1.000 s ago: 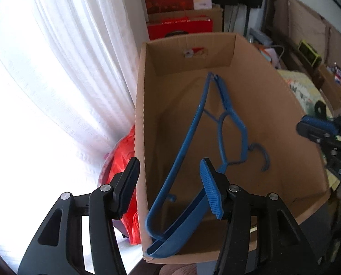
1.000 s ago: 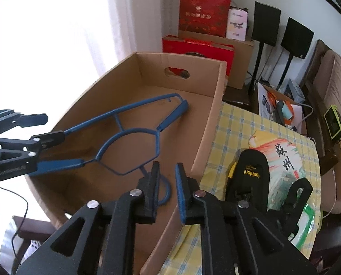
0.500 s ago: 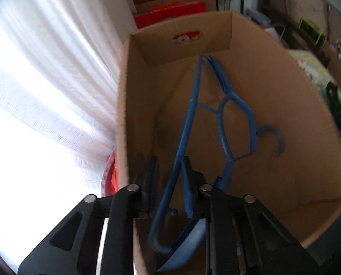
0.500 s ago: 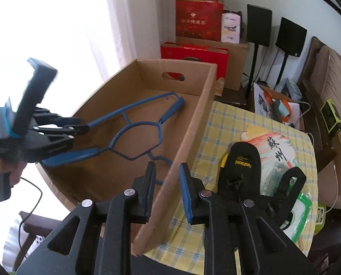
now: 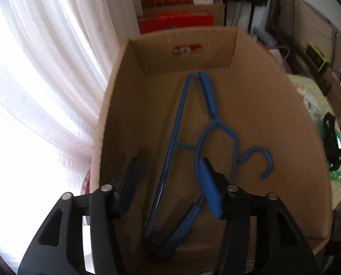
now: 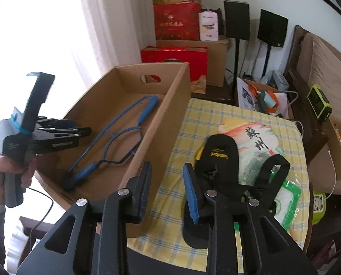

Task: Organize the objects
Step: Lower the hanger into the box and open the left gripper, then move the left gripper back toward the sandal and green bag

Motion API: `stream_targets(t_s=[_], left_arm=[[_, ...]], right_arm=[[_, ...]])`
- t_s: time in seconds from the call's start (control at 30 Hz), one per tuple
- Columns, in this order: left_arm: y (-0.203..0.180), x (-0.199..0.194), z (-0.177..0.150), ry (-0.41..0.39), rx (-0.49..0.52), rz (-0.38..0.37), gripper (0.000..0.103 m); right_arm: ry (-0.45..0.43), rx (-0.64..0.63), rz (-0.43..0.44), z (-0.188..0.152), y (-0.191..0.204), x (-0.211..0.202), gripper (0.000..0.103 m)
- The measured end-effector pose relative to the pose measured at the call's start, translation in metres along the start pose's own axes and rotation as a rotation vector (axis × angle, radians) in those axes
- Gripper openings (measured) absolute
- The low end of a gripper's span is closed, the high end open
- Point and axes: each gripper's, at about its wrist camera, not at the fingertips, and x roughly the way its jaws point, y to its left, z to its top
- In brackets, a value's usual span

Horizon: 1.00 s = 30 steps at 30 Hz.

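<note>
Left wrist view: left gripper (image 5: 170,189) hung over cardboard box (image 5: 262,105), jaws spread and opening. Blue hanger (image 5: 175,142) lay flat on box floor beneath, its bar passing between the pads, pinched by neither.

Right wrist view: right gripper (image 6: 167,189) jaws spread and opening, empty, straddling box wall (image 6: 168,123). Hanger (image 6: 115,135) lay inside box. Black strap (image 6: 218,153) lay on yellow checked tablecloth (image 6: 207,119) beside box. Left gripper (image 6: 85,131) held in hand (image 6: 0,171).
</note>
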Motion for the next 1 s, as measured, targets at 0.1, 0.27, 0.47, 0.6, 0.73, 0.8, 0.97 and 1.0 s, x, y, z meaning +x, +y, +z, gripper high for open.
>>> stream_targets(t_s=[0.1,0.27,0.47,0.6,0.73,0.8,0.97,1.0], left_arm=[[0.001,-0.011,-0.002,-0.025,-0.048,-0.042,0.061],[-0.006,-0.032,-0.006,-0.093,-0.068,-0.068,0.074],[-0.03,-0.057,-0.016,-0.165,-0.006,-0.076,0.087],[-0.041,-0.071,-0.022,-0.194,0.002,-0.106,0.087],[-0.046,-0.08,-0.026,-0.205,-0.028,-0.164,0.101],[-0.045,-0.082,-0.028,-0.186,-0.06,-0.215,0.101],[-0.052,-0.087,-0.033,-0.205,-0.056,-0.229,0.103],[-0.054,-0.088,-0.033,-0.204,-0.058,-0.238,0.103]], right_arm=[[-0.013,0.009,-0.029,-0.001,-0.005,-0.002,0.05],[-0.043,0.009,-0.094,-0.004,-0.012,-0.009,0.066],[-0.052,0.028,-0.107,-0.005,-0.019,-0.015,0.077],[-0.058,0.037,-0.114,-0.007,-0.022,-0.02,0.079],[-0.068,0.048,-0.117,-0.01,-0.026,-0.025,0.082],[-0.073,0.064,-0.112,-0.012,-0.032,-0.028,0.083],[-0.068,0.119,-0.095,-0.02,-0.053,-0.034,0.083],[-0.07,0.126,-0.104,-0.022,-0.058,-0.036,0.083]])
